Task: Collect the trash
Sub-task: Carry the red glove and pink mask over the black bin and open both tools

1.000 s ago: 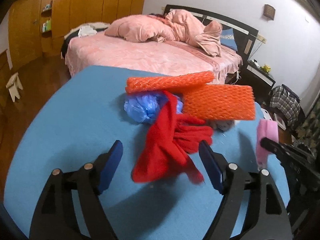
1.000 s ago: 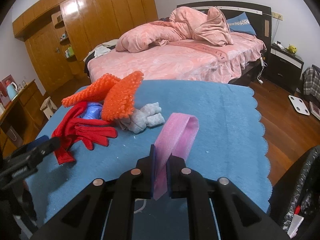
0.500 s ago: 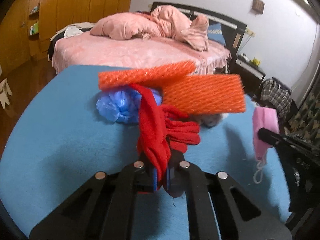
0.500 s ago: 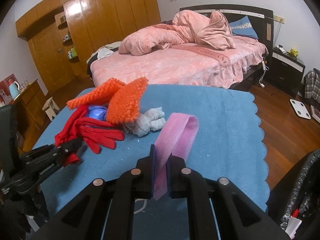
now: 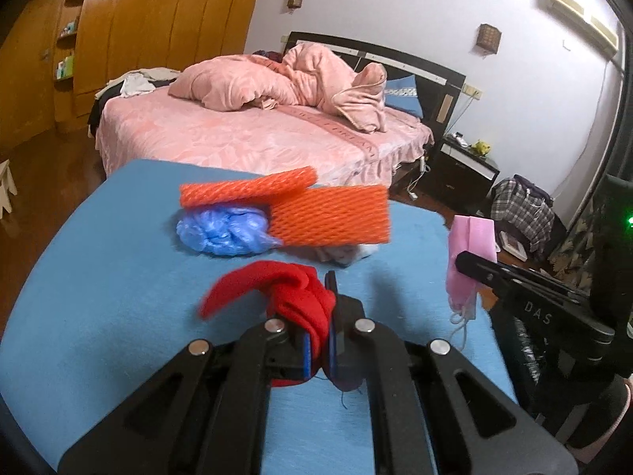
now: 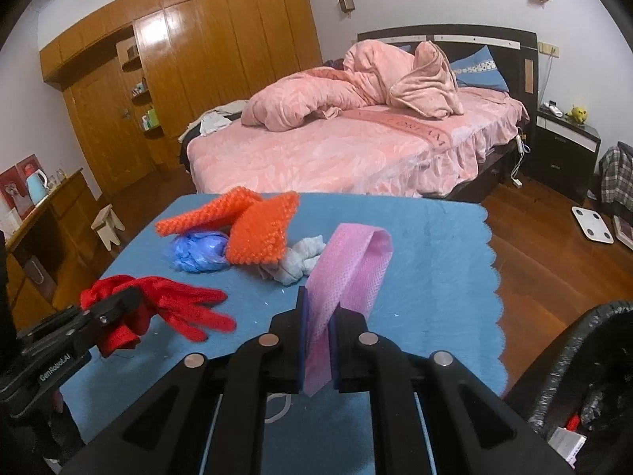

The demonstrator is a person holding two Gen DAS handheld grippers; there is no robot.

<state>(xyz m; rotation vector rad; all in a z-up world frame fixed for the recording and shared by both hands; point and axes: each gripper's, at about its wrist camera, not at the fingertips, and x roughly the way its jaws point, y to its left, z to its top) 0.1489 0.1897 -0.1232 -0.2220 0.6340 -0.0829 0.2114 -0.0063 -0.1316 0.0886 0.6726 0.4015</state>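
Left gripper [image 5: 318, 350]: jaws clamped on red glove [image 5: 300, 297]. Right gripper [image 6: 318, 350]: jaws clamped on pink face mask [image 6: 344, 269], above the counter [image 6: 435, 257].

The free end of the red glove [image 5: 253, 283], ahead and left of the left gripper's [image 5: 318, 350] closed jaws, is smeared by motion blur, and its cuff is lost between the pads. In the right wrist view the glove's fingertips [image 6: 205, 326] are blurred too. Beyond the jaws, the orange foam net [image 5: 330, 215] covers most of a pale grey wad [image 5: 340, 253], too hidden to identify. The pink mask [image 6: 348, 273] disappears between the right gripper's [image 6: 320, 340] pads; its ear loop [image 6: 277, 407] shows only partly below them. At far right, a black bag [image 6: 585, 372] is cut off by the picture's edge.
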